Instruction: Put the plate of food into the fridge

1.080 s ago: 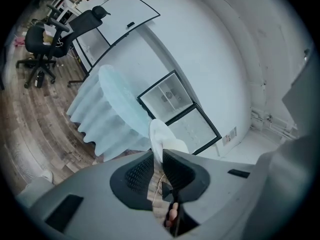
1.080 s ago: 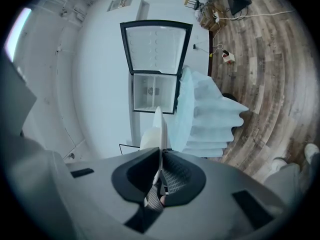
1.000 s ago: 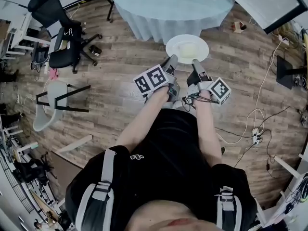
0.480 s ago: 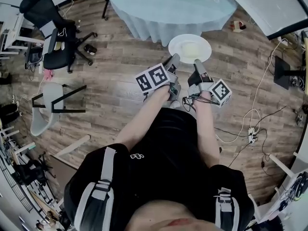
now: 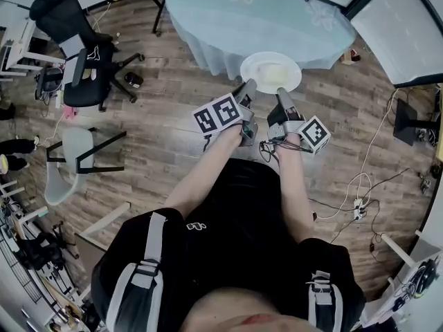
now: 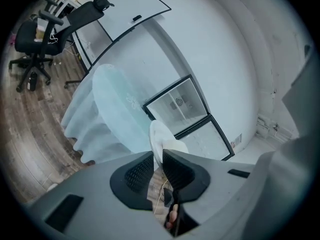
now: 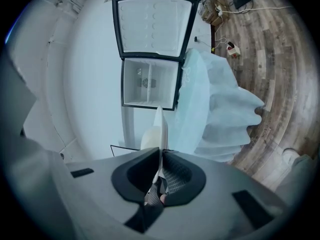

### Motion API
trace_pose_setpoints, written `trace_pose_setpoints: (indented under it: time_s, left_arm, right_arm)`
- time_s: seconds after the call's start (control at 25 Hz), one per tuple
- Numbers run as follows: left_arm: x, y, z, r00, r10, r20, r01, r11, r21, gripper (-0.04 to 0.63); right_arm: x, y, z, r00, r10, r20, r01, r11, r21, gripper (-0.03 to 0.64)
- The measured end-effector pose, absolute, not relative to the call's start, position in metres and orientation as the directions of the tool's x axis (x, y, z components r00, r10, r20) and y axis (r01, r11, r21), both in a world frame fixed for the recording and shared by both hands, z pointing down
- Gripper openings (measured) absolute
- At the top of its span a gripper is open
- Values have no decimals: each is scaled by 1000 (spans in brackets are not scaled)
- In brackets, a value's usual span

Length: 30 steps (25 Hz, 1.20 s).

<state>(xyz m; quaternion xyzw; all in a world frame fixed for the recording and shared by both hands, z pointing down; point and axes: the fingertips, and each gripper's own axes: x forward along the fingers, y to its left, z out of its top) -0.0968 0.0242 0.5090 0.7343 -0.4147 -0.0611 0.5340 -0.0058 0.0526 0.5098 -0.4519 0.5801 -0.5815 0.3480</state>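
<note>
- Plate (image 5: 270,72) with pale food (image 5: 274,70): above floor, at edge of draped table (image 5: 208,26), carried by near rim only.
- Left gripper (image 5: 247,88): clamped on rim.
- Right gripper (image 5: 282,94): clamped on rim too.
- Fridge (image 7: 150,84): open, beyond table.
- Risks for you:
  - Far side sags, food slides off.
  - Your hands go uneven, rim twists out of grip.
  - Plate clips table or fridge edge on approach.
</note>
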Motion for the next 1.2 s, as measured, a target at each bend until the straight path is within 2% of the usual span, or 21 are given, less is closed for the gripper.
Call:
trace_pose_setpoints:
  time_s: [0.24, 0.4, 0.8, 1.0, 1.2]
  left_arm:
    - [-110, -13, 501, 659, -678, 327, -536, -118, 836, 54]
    - [-116, -16, 510, 664, -671, 332, -511, -83, 856, 55]
    - [-67, -34, 531, 687, -628, 366, -509, -57, 859, 55]
    - [-35, -51, 529, 679, -628, 380, -524, -52, 850, 57]
    - [24, -71, 510, 697, -628, 346, -503, -85, 860, 55]
  right_arm:
    - [-21, 18, 503, -346, -931, 115, -141, -70, -988, 26]
    - [-28, 15, 505, -350, -927, 137, -152, -88, -984, 26]
    - [21, -1, 525, -323, -927, 191, -154, -148, -977, 26]
    - [54, -19, 525, -325, -928, 180, -137, -143, -980, 26]
    - [113, -38, 507, -304, -941, 150, -150, -108, -983, 26]
